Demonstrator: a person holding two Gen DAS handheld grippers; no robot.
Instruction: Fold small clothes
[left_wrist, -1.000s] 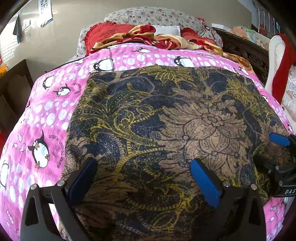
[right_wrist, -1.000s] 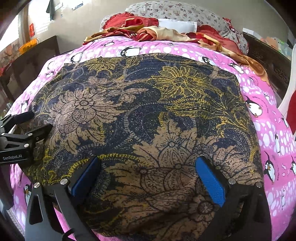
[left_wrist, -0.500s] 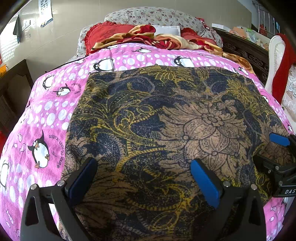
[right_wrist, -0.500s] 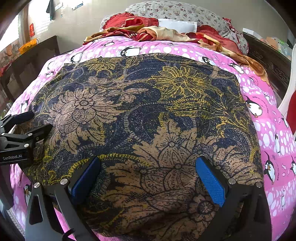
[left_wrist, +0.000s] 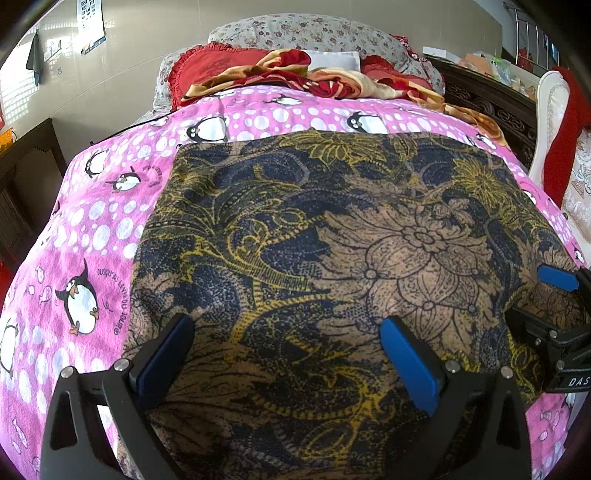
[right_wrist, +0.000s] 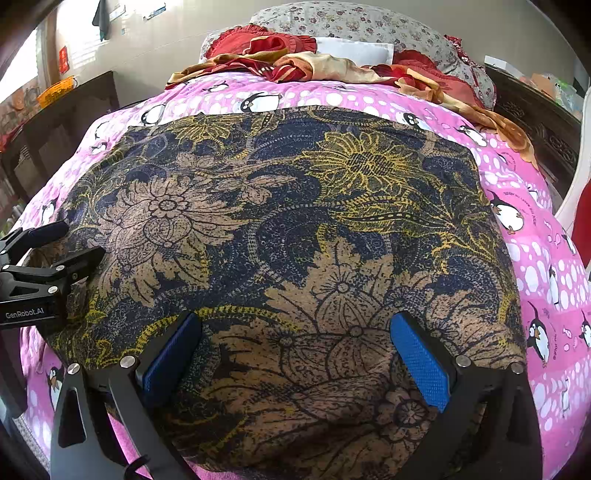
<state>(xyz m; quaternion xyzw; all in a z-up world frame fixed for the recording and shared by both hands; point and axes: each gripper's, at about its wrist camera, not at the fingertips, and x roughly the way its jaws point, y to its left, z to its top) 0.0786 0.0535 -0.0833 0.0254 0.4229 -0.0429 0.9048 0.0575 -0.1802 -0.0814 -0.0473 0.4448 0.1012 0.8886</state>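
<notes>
Both grippers poised over the near hem, first fold not yet begun.

My left gripper (left_wrist: 284, 354) and right gripper (right_wrist: 295, 350) hang with jaws spread wide, holding nothing; the floral cloth (left_wrist: 332, 240) lies flat beneath and ahead of them on the pink penguin blanket (left_wrist: 92, 229); next, I judge, each must pinch a near corner and carry it to the far edge; beyond, crumpled red bedding (right_wrist: 280, 55) and a pillow (right_wrist: 351, 22).

I see bed with pink penguin blanket (left_wrist: 92, 221), floral pillow (left_wrist: 306, 33) and red-gold bedding heap (right_wrist: 295, 59) at head. Pale wall (left_wrist: 129, 66) behind, chart (left_wrist: 92, 22) hung on it. Dark wooden cabinet (right_wrist: 74, 114) at left, carved dark wood frame (left_wrist: 491, 103) at right. Bright daylight.
</notes>
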